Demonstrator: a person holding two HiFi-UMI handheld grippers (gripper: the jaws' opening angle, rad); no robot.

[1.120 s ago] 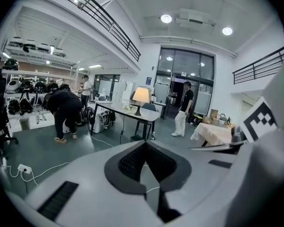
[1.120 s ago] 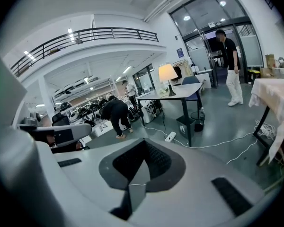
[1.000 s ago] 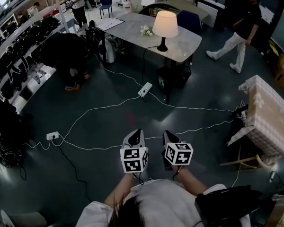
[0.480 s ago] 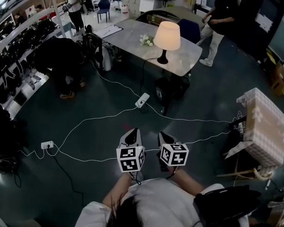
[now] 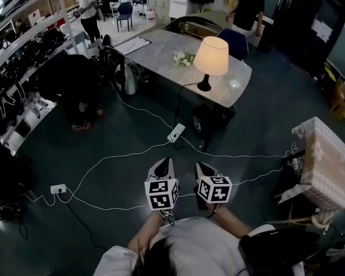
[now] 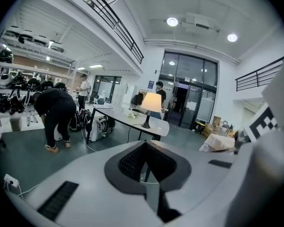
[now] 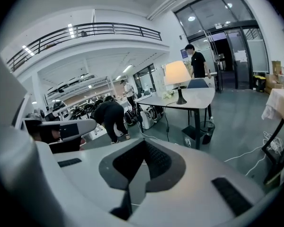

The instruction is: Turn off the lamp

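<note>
Cream-shaded table lamp (image 5: 211, 59), lit, on grey bench (image 5: 155, 48), upper centre of head view, well apart from both grippers. Left gripper (image 5: 163, 167) and right gripper (image 5: 205, 168), bottom centre: jaws closed together, nothing held. Step judged: approach. Next move calls for reaching bench and locating switch, not visible here.

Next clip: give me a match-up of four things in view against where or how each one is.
Things:
1. lamp
2. power strip
3. left gripper
4. checked cloth

States:
A. white, lying on the floor
B. shut, holding nothing
C. lit, standing on the table
D. draped, at far right

Pairs: 1-C, 2-A, 3-B, 4-D
</note>
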